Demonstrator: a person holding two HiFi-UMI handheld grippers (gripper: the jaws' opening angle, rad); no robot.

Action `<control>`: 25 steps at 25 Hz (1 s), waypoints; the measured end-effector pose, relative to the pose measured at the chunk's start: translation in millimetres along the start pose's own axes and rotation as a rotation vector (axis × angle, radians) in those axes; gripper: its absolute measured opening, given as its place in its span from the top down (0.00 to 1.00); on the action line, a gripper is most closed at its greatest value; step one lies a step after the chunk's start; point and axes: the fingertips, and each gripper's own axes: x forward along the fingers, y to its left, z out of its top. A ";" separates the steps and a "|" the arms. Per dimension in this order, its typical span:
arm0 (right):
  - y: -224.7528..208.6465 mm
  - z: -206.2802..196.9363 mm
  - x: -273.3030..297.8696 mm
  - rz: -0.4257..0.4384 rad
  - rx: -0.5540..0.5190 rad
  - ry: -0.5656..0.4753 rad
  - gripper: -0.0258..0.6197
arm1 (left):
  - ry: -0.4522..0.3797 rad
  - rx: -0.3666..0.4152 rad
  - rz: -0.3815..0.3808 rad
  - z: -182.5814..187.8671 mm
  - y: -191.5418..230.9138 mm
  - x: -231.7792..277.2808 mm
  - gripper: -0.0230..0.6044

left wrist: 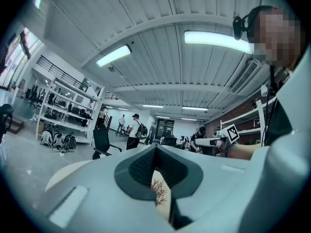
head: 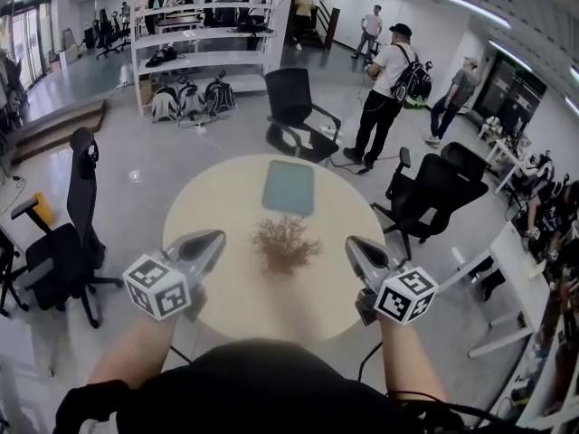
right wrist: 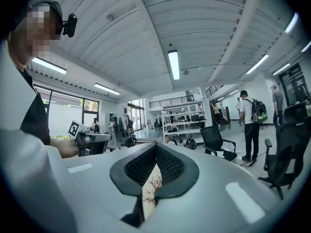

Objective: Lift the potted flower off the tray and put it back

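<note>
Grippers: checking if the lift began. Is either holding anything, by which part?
Nothing is held: left gripper and right gripper are shut, empty; the potted flower stands on the table.

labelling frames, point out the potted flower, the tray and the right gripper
potted flower [head: 283, 242], head view, middle of its dry branches
tray [head: 289, 186], head view, bare centre of its surface
right gripper [head: 355, 245], head view, tip of its shut jaws
</note>
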 end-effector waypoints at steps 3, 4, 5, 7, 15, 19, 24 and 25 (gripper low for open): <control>-1.4 4.9 3.3 -0.003 -0.005 -0.007 0.94 | -0.005 0.000 -0.036 5.5 0.6 3.9 0.97; -2.0 5.6 3.7 -0.002 -0.007 -0.009 0.94 | -0.004 -0.003 -0.046 6.4 0.6 5.3 0.97; -2.1 6.2 3.7 -0.003 -0.010 -0.010 0.94 | -0.004 -0.004 -0.050 7.0 1.4 6.6 0.97; -2.8 7.8 3.9 -0.006 -0.013 -0.007 0.94 | -0.006 -0.002 -0.049 7.7 3.9 9.5 0.97; -12.7 -7.0 11.5 -0.008 -0.007 0.018 0.90 | 0.021 0.032 -0.070 -2.2 6.4 21.7 0.97; -17.7 -27.0 22.1 0.020 -0.004 0.049 0.78 | 0.047 0.034 -0.082 -16.5 15.2 27.0 0.97; -30.3 -70.6 45.0 0.087 -0.009 0.140 0.57 | 0.107 0.006 -0.093 -48.7 39.0 48.5 0.97; -32.6 -84.5 48.9 0.099 -0.012 0.162 0.53 | 0.126 -0.002 -0.096 -59.9 44.0 52.4 0.96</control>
